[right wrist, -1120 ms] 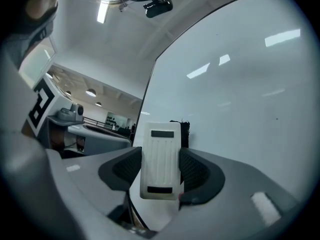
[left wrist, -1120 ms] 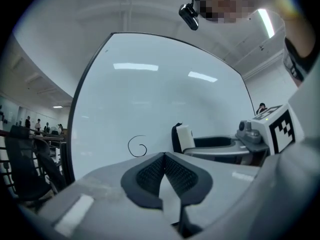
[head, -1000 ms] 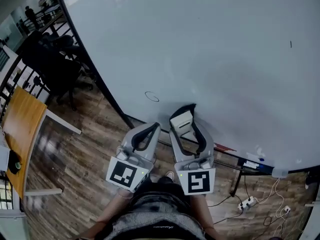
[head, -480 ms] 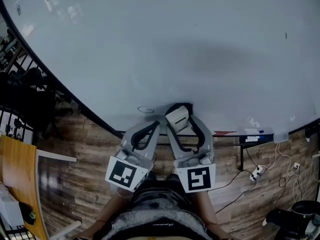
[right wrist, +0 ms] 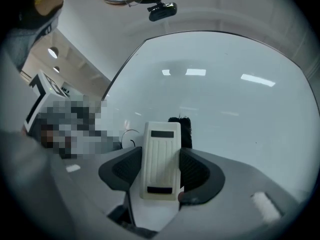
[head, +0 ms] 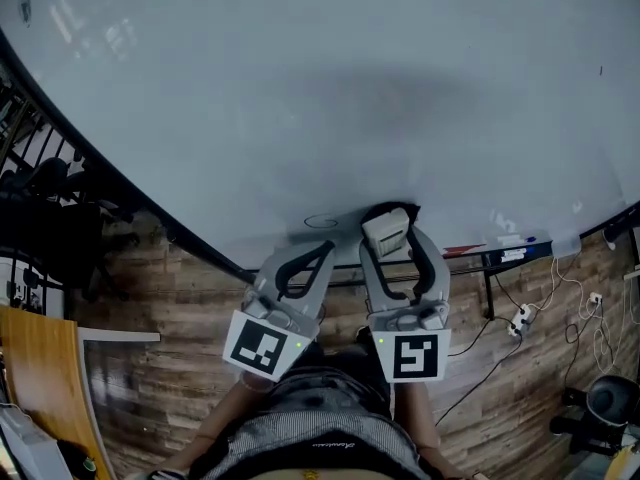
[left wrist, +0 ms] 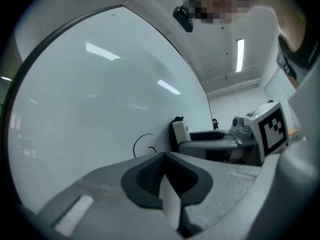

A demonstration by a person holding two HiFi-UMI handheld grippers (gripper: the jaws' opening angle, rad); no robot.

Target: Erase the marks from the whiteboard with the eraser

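The right claw (right wrist: 161, 176) is clamped on the white eraser (right wrist: 161, 159). The eraser's black felt faces the whiteboard (head: 300, 88), low in the centre of the head view, just right of a small looped mark (head: 321, 221). The left claw (left wrist: 162, 174) sits beside it, jaws pressed together and holding nothing.

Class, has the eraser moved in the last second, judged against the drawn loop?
Yes. The eraser has come up the whiteboard, from below the loop to nearly level with it, on its right.
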